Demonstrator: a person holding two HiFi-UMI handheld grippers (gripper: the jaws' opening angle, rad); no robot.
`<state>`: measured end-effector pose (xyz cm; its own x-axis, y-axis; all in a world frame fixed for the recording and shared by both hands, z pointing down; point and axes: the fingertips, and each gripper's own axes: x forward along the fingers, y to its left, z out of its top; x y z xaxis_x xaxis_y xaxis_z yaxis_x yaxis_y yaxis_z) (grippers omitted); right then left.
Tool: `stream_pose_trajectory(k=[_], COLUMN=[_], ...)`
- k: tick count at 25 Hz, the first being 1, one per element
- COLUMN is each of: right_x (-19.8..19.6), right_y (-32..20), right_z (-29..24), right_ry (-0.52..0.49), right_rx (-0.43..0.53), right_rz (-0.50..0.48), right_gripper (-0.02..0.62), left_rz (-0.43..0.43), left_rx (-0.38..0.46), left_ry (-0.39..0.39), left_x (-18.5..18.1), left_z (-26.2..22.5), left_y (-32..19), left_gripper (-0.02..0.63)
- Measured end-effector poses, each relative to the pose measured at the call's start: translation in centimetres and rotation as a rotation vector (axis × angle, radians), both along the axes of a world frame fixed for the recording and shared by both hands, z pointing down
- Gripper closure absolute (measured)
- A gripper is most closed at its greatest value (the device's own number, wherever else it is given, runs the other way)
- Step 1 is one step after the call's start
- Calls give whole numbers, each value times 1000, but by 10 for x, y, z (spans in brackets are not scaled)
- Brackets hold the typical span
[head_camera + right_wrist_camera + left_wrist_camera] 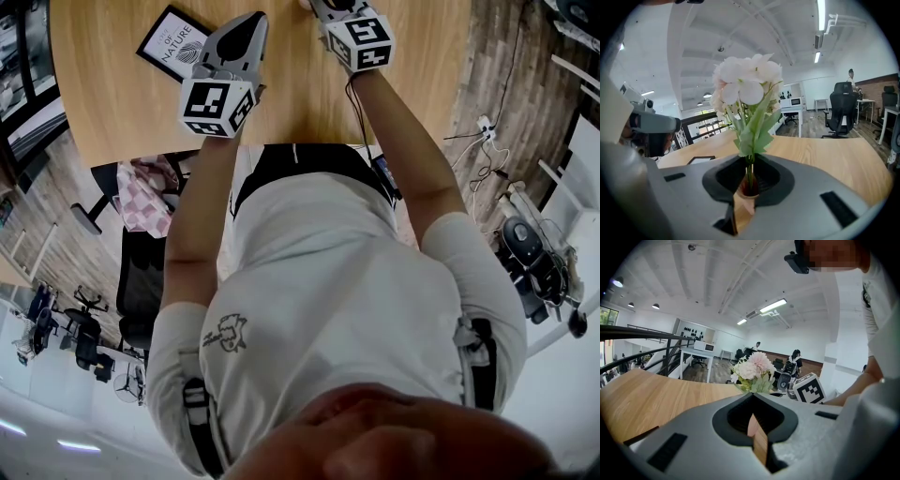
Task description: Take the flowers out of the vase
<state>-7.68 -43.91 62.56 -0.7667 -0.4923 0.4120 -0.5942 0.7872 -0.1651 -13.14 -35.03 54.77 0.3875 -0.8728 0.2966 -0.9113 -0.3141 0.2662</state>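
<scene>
A bunch of pale pink and white flowers [745, 84] with green leaves rises straight in front of my right gripper [745, 192]. Its green stems run down between the jaws into the mouth of a small peach vase [743, 202]. The jaws stand close together against the stems, shut on them. In the left gripper view the flowers [752, 367] show farther off, with the vase hidden behind the gripper's body. My left gripper [757, 437] is shut with nothing in it. In the head view it [242, 28] hovers over the wooden table [122, 84], left of my right gripper [342, 9].
A black-framed card [173, 42] lies on the table left of the left gripper and also appears in the right gripper view as a framed card [701, 159]. Office chairs [841, 108] and desks stand beyond the table. A black railing [656, 338] runs along the far left.
</scene>
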Motion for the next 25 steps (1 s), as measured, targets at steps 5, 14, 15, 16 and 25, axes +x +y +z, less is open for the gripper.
stream_pose_trajectory(k=[5,14,15,16,25], right_x=[0,3,3,4,12], right_y=[-1,-3,-3,-3,2], right_z=[-11,-45,-49,-54,-113], right_ry=[-20,-55,-58,-61,-105], right_rx=[16,71,78,84,163], right_rz=[3,16,17,18,29], right_gripper=[545,548,548,546,547], left_rz=[0,-1,-2,-1,7], left_rx=[1,21,25,29,75], left_ry=[-5,-12,-12,-12,-31], left_x=[-2,-7,-7,-7,-7], left_z=[-2,-14,-16,-18,-46], left_y=[2,9,10,11,23], left_gripper=[603,603,603,603,603])
